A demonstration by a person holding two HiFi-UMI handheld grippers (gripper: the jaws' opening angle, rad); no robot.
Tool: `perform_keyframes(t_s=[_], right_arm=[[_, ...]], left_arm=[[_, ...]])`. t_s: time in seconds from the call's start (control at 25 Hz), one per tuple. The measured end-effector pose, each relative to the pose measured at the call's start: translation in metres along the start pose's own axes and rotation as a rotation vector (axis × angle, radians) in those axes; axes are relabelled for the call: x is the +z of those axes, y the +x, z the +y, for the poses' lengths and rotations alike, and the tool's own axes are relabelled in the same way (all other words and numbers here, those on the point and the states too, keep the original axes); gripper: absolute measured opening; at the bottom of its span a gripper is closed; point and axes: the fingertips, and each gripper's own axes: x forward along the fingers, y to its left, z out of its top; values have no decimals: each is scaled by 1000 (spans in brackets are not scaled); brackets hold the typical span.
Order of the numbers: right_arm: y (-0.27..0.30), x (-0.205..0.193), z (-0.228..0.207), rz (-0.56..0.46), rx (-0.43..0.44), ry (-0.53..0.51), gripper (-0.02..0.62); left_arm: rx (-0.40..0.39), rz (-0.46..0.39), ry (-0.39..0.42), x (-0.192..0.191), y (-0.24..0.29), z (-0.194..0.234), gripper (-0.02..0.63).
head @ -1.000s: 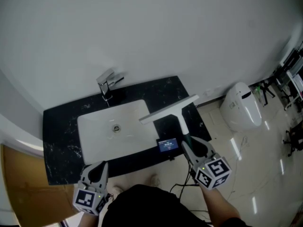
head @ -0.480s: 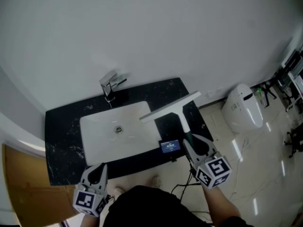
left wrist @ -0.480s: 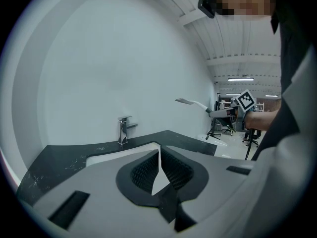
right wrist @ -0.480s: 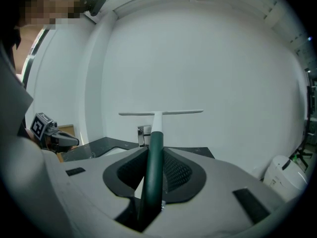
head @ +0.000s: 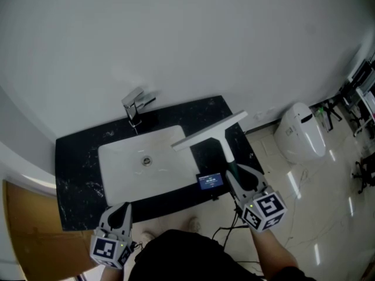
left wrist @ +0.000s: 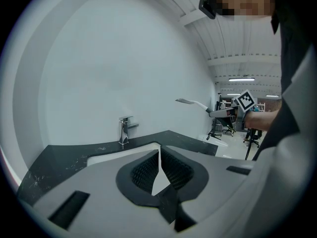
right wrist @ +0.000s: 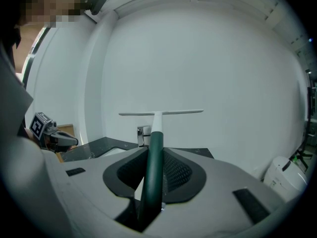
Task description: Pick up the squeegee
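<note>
The squeegee (head: 212, 133) has a white blade, a white neck and a dark green handle. My right gripper (head: 237, 177) is shut on the green handle and holds it up over the right end of the black counter (head: 73, 174), blade toward the wall. In the right gripper view the handle (right wrist: 155, 167) runs up between the pads to the level blade (right wrist: 161, 113). My left gripper (head: 120, 212) hangs in front of the counter's left part, shut and holding nothing. In the left gripper view its pads (left wrist: 148, 170) meet, and the squeegee (left wrist: 190, 102) shows at the far right.
A white sink basin (head: 117, 157) is set in the counter, with a chrome faucet (head: 135, 107) behind it. A small device with a blue screen (head: 209, 181) lies at the counter's front edge. A white bin (head: 302, 133) stands on the tiled floor at right.
</note>
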Motion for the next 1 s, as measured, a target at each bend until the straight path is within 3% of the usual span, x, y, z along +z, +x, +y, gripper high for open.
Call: perform_keyframes(t_s=[1.0], right_arm=[[8,1,-1,6,4,5,95]], left_arm=[[9,15,-7,-2,1,3,8]])
